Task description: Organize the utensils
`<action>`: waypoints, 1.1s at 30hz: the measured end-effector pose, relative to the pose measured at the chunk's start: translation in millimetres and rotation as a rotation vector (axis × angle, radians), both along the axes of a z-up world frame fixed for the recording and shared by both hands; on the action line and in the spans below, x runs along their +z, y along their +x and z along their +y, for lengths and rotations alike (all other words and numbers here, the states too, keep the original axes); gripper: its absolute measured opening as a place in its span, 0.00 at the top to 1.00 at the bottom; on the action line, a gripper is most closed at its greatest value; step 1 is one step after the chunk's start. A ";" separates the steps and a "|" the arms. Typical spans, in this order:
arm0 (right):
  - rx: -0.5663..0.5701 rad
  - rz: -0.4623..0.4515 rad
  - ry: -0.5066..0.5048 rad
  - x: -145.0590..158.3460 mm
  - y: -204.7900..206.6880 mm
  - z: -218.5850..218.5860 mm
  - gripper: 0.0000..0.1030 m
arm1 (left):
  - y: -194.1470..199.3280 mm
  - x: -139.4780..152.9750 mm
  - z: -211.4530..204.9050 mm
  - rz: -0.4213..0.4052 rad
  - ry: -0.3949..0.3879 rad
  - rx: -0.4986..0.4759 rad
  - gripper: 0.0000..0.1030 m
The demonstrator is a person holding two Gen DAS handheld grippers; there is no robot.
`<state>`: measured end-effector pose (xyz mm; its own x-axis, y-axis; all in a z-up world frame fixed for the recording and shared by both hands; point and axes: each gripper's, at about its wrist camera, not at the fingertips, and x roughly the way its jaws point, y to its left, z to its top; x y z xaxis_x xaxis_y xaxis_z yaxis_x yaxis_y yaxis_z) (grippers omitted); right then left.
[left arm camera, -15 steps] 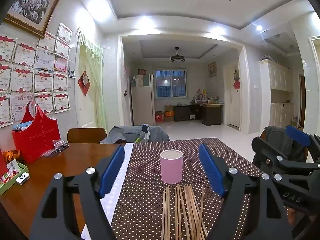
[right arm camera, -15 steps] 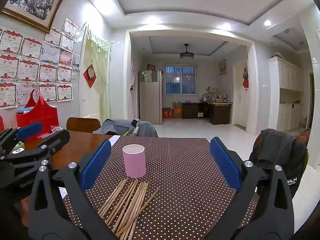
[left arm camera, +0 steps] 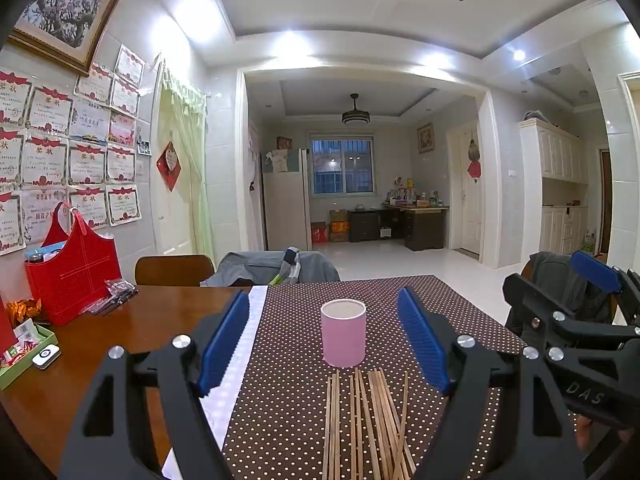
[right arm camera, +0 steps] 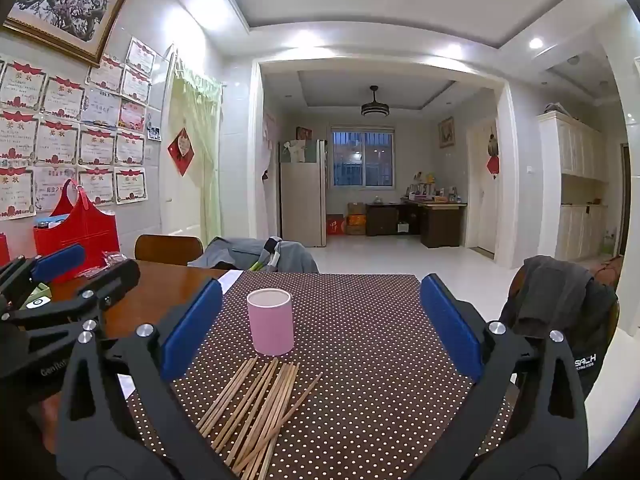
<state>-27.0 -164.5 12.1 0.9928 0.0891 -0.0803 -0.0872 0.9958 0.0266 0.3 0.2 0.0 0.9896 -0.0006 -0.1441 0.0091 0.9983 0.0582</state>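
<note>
Left gripper wide, holding nothing. Right gripper wide, holding nothing. Pink cup upright on dotted cloth. Loose chopsticks flat on cloth, just before cup, nearer grippers. Red bag far left on wooden table.

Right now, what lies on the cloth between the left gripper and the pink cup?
In the left wrist view, only the wooden chopsticks lie loose on the dotted tablecloth between the open left gripper and the pink cup.
</note>
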 end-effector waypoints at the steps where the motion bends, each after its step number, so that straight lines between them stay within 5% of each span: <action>1: -0.001 0.000 0.000 -0.1 0.0 0.0 0.06 | 0.0 0.0 0.0 0.000 0.000 0.000 0.27; 33: 0.004 0.015 0.006 -0.6 4.2 0.6 0.06 | -0.4 1.0 0.8 0.006 0.000 -0.001 0.27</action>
